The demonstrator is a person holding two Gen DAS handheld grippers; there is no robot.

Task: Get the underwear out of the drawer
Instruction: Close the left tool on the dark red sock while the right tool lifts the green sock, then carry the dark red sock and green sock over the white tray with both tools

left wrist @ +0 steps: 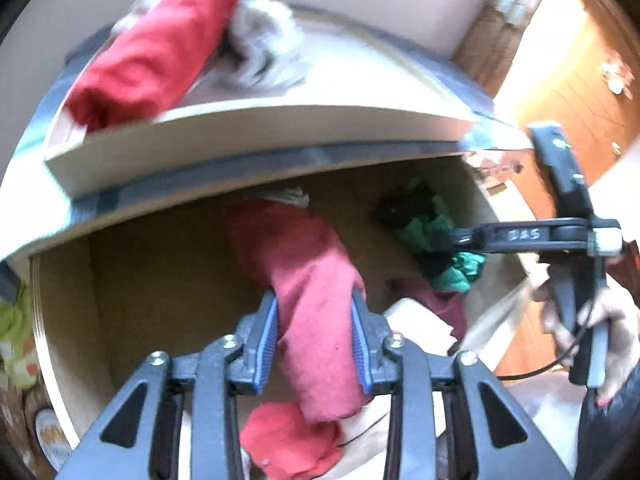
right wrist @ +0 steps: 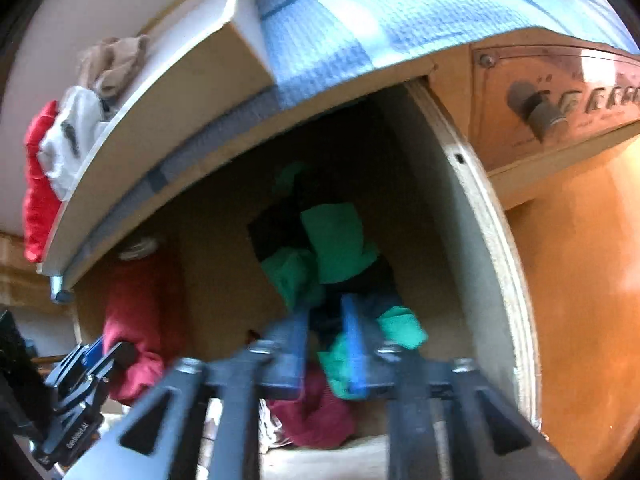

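Low in both frames, each gripper clamps cloth to lift it from the drawer [left wrist: 60,272]: left gripper [left wrist: 314,320] on red underwear [left wrist: 316,300], right gripper [right wrist: 326,340] on green underwear [right wrist: 336,248].

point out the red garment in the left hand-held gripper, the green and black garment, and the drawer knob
red garment [left wrist: 316,292], left wrist view, middle of the fabric between the fingers
green and black garment [right wrist: 340,240], right wrist view, upper green panel
drawer knob [right wrist: 538,110], right wrist view, knob shaft

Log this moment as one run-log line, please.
left gripper: shut on red underwear | right gripper: shut on green-and-black garment | drawer: open | stage: lifting out
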